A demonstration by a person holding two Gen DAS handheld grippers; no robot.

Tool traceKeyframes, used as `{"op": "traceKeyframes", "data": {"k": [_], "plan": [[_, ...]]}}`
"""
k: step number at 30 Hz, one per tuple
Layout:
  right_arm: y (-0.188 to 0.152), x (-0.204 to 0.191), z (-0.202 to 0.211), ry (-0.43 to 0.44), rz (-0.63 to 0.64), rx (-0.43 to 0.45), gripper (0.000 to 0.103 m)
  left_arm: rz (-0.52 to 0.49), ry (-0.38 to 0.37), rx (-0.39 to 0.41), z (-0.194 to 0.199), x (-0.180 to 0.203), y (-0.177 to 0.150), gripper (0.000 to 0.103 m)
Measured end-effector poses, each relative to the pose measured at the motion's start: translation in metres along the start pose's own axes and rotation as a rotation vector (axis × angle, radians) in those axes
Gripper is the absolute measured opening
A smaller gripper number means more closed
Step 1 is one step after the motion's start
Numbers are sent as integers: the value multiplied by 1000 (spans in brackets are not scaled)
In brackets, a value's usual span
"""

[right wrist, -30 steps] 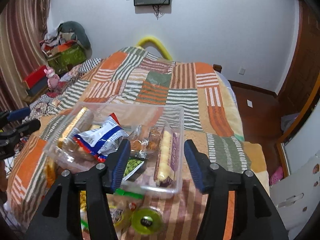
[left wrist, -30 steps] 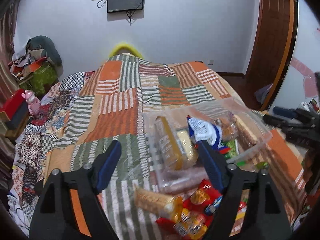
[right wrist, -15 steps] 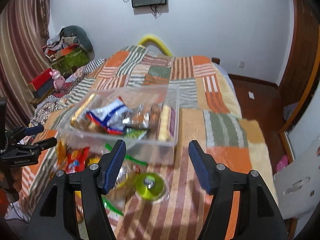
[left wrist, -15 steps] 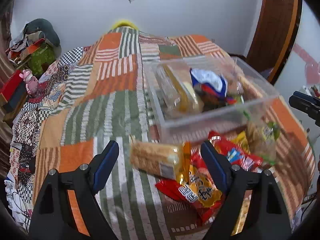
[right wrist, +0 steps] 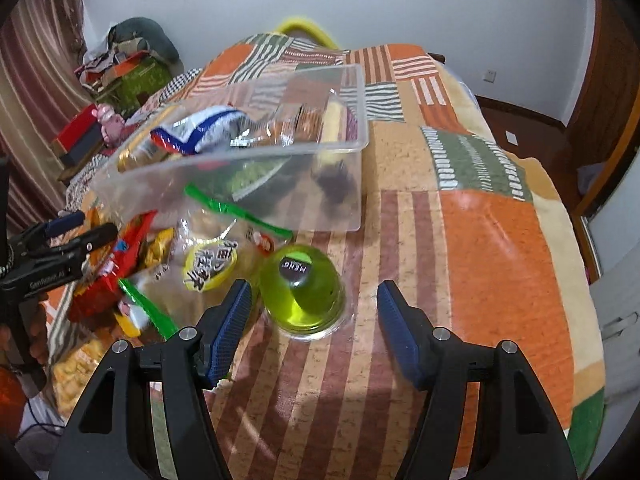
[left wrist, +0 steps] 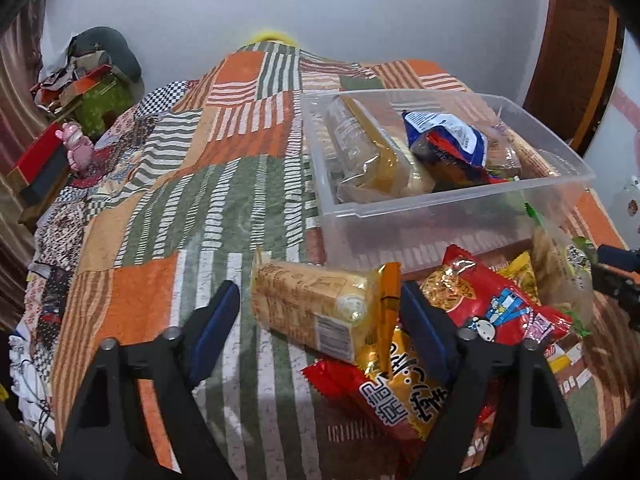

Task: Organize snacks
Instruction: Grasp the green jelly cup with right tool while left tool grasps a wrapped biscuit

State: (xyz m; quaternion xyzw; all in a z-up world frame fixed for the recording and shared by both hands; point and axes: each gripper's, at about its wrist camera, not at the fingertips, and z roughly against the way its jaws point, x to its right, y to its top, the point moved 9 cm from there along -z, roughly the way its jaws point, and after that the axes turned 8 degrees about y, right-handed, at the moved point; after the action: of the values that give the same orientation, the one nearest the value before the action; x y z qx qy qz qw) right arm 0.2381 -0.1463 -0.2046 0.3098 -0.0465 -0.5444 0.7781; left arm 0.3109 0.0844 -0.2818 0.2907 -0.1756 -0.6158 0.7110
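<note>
Both grippers are released and hold nothing. The left gripper (left wrist: 320, 316) brackets a cracker pack (left wrist: 308, 312) in front of the clear bin (left wrist: 460, 220); the right gripper (right wrist: 314, 316) brackets a green jelly cup (right wrist: 304, 296). The bin holds several snacks already, but many remain on the bed (right wrist: 500, 240).

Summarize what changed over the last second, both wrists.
Both grippers dropped from above the clear bin toward the loose snacks in front of it. The left gripper now brackets the cracker pack; the right gripper brackets the green jelly cup. Both stayed open, nothing grasped. Bin contents and loose snacks unmoved.
</note>
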Motion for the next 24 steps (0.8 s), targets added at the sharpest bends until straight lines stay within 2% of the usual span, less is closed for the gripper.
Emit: {"op": "traceKeyframes", "data": {"k": [3,6,11,17,22,23,24], "plan": [[-1,-1,-2,10,-7,-8,59,12,-2,-15,-4,-3,-1,66],[0,-1,-4,2,-3,-14,51,36,-6,-48,-13,-10,-6,60],[4,-4,-9,5,7,-20,43,57,-5,-62,-20,-20,-13,53],[7,-6,-13,-11,22,-18,43,33,7,-48,-19,-25,-16,48],[8,-5,-12,-13,15,-1,43,47,11,-24,-8,-35,-16,33],[8,-4,-11,-17,13,4,43,51,13,-19,-5,-39,-15,23],[9,-4,-10,-18,10,7,43,54,10,-22,-3,-41,-14,21]]}}
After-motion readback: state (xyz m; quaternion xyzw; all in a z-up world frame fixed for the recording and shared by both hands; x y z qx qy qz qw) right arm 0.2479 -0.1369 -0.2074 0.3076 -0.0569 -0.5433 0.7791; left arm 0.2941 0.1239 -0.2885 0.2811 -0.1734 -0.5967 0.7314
